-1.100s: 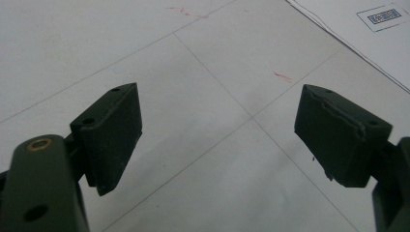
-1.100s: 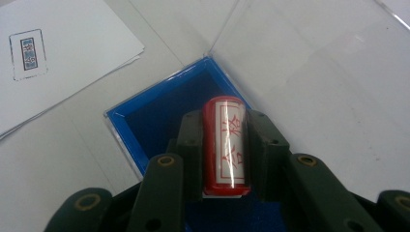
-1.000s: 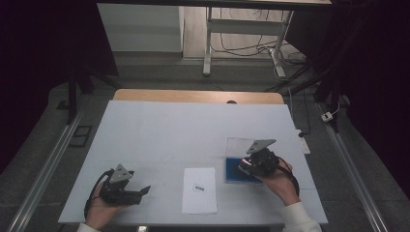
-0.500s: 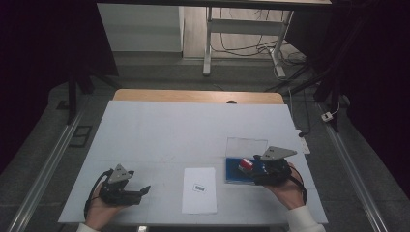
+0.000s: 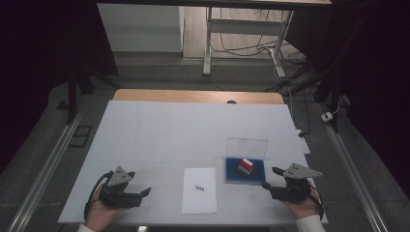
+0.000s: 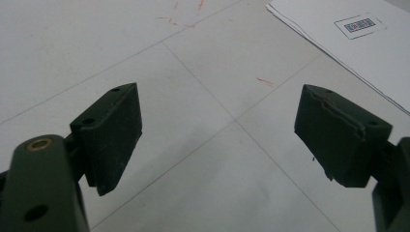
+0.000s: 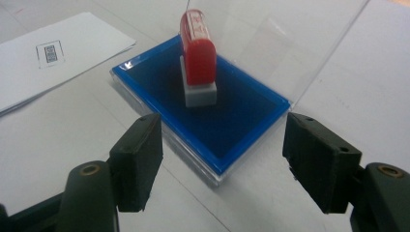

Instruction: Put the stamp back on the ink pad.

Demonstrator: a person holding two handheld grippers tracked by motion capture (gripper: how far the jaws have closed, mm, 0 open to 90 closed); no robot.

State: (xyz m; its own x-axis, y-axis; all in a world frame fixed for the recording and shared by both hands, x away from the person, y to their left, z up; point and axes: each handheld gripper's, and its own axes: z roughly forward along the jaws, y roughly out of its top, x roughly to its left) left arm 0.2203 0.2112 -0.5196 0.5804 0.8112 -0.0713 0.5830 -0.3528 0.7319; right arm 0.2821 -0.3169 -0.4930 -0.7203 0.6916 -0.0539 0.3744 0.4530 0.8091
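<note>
Red stamp (image 7: pixel 198 53) stands in blue tray (image 7: pixel 241 130) (lid raised).

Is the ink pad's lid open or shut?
Open: the clear lid stands up behind the blue pad, and the red stamp rests on it.

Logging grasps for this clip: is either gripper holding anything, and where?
Nothing is held. Left gripper and right gripper both have open, empty jaws.
</note>
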